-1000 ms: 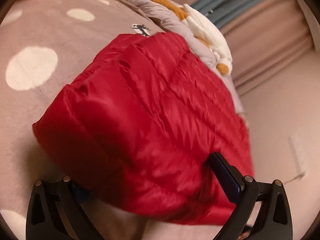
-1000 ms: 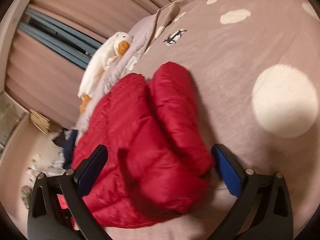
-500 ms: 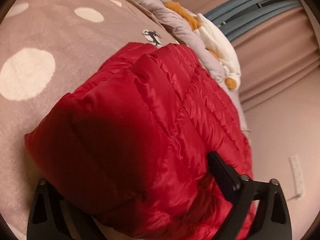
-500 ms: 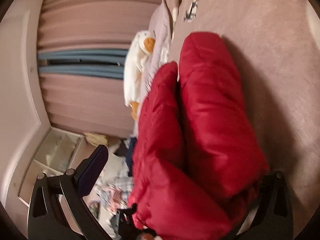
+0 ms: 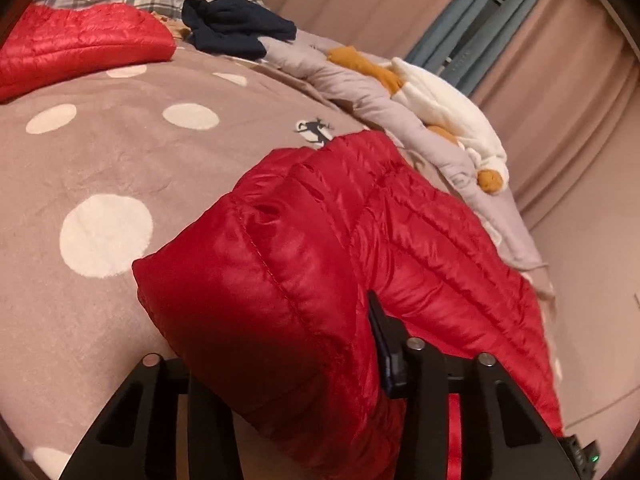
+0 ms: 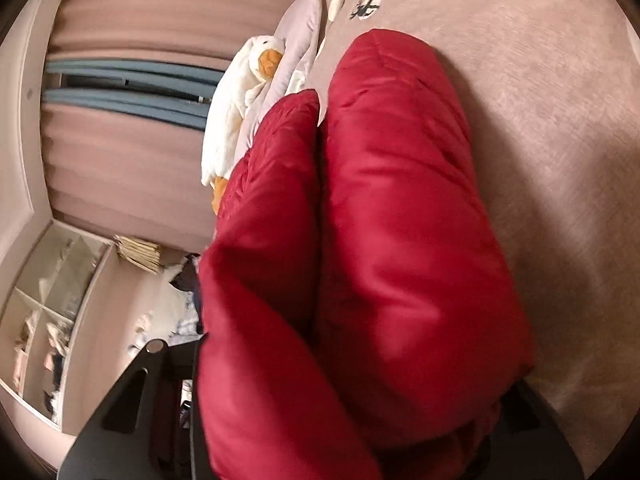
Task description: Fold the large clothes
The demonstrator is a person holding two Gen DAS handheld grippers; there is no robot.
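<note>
Red puffer jacket [image 5: 320,272], plush duck [image 5: 448,108] beside

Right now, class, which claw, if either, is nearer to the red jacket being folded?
Neither; it's a tie. The left claw and the right claw have both just been closing, and each now clamps a puffy fold of the red jacket between its jaws.

Red quilted jacket [image 5: 360,264] on a taupe blanket [image 5: 120,160] with white dots.
</note>
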